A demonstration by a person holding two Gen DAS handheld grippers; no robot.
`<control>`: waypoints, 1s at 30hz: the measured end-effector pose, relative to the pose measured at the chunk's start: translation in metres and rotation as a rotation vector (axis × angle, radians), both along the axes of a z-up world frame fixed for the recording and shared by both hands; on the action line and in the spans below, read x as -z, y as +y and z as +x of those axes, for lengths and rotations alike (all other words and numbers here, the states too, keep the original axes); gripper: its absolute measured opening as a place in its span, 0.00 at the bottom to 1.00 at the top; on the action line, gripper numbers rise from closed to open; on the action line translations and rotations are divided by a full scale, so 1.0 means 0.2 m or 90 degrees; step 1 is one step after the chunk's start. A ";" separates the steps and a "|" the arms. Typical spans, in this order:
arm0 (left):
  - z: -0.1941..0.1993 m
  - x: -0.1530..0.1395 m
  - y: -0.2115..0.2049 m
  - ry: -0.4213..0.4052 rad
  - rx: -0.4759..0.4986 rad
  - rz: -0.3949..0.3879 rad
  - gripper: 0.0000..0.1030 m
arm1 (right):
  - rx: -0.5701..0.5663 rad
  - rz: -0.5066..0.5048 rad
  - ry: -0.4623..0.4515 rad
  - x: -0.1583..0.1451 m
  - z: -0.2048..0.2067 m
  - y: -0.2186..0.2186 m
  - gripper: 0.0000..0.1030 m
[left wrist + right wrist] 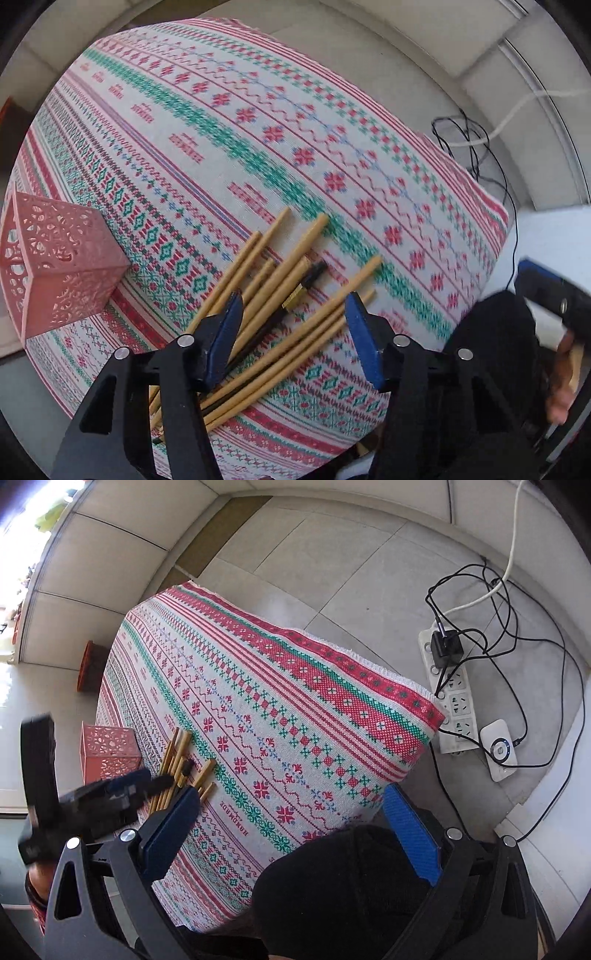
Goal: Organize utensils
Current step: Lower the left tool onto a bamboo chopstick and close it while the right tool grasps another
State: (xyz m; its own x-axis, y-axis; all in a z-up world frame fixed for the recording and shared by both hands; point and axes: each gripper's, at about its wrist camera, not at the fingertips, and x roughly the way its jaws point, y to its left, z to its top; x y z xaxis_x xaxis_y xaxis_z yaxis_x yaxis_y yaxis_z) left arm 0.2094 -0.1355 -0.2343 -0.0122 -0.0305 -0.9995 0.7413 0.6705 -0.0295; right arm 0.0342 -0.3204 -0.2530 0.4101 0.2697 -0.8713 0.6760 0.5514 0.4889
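Note:
Several bamboo chopsticks (314,227) and one black stick with a gold band (295,297) lie in a loose pile on the patterned tablecloth (258,129). A pink perforated square holder (62,266) stands to their left. My left gripper (291,314) points down over the pile, its blue pads astride several sticks with gaps showing, not visibly pressing. In the right wrist view the chopsticks (177,753) lie beside the holder (109,751), with the left gripper (147,781) blurred above them. My right gripper (291,794) stands open over the cloth, holding nothing.
The table's far edge drops to a tiled floor with a power strip (454,701), a white device (498,749) and tangled black cables (517,635). An orange-rimmed object (90,664) stands on the floor beyond the table. A person's black-clothed leg (332,886) is at the near edge.

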 end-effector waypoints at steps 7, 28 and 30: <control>-0.02 0.01 0.04 0.007 0.001 -0.008 0.21 | -0.012 -0.004 0.005 -0.01 0.02 0.04 0.94; 0.13 0.27 -0.44 -0.024 0.054 0.041 0.26 | 0.010 -0.020 0.024 -0.01 0.00 -0.02 0.94; 0.13 0.29 -0.44 -0.021 0.061 0.028 0.25 | 0.007 -0.024 0.027 -0.01 0.01 -0.02 0.94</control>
